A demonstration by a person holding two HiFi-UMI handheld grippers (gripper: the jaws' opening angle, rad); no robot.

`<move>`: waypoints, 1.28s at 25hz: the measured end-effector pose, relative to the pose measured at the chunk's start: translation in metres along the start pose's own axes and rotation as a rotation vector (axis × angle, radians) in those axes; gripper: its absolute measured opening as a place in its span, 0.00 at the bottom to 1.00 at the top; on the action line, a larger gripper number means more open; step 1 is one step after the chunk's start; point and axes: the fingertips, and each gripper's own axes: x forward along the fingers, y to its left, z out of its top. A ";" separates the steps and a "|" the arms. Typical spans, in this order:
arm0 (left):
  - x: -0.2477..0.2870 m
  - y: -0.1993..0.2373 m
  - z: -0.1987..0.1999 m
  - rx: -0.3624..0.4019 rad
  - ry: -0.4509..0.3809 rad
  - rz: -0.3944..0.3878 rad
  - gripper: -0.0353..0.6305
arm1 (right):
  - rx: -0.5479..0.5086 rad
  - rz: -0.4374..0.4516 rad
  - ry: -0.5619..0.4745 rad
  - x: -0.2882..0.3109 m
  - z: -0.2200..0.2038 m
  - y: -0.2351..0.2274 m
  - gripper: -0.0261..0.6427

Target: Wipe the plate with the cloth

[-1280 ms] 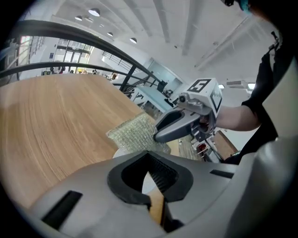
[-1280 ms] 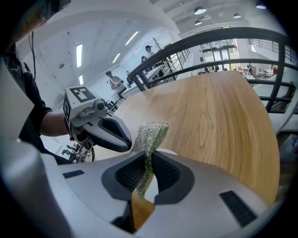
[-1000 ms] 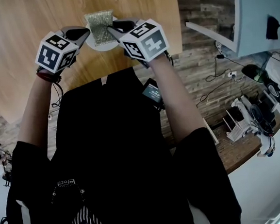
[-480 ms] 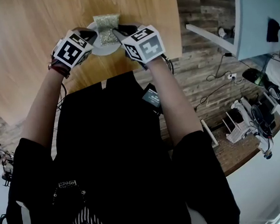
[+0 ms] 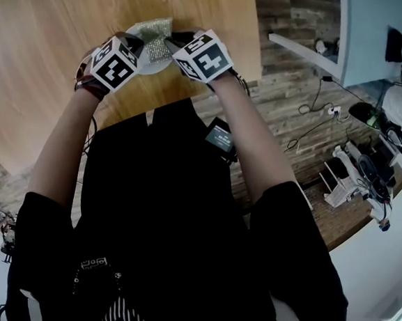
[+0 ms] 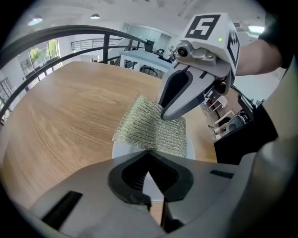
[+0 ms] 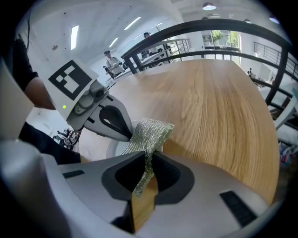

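A small white plate [image 5: 148, 64] lies on the wooden table [image 5: 31, 59] near its front edge. A shiny green-gold mesh cloth [image 5: 154, 39] is draped over the plate's far half. My right gripper [image 5: 170, 44] is shut on the cloth's right edge, and in the right gripper view the cloth [image 7: 150, 131] rises from between my jaws [image 7: 148, 160]. My left gripper [image 5: 134, 49] is shut on the plate's near-left rim. In the left gripper view the plate [image 6: 122, 148] shows white between my jaws [image 6: 149, 162], with the cloth [image 6: 149, 128] and the right gripper [image 6: 164, 114] just beyond.
The table's curved edge [image 5: 181, 95] runs just below the plate, close to the person's body. Right of the table, on the plank floor, lie cables [image 5: 309, 122] and stand white equipment racks [image 5: 356, 171]. A dark railing [image 7: 242, 32] rings the far side.
Both grippers have moved away from the person and a little right. The left gripper has closed in from the plate's left onto its rim. The cloth has shifted right across the plate.
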 end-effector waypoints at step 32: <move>0.004 0.012 -0.005 0.044 -0.020 0.092 0.05 | -0.507 -0.131 0.180 0.027 0.029 -0.002 0.10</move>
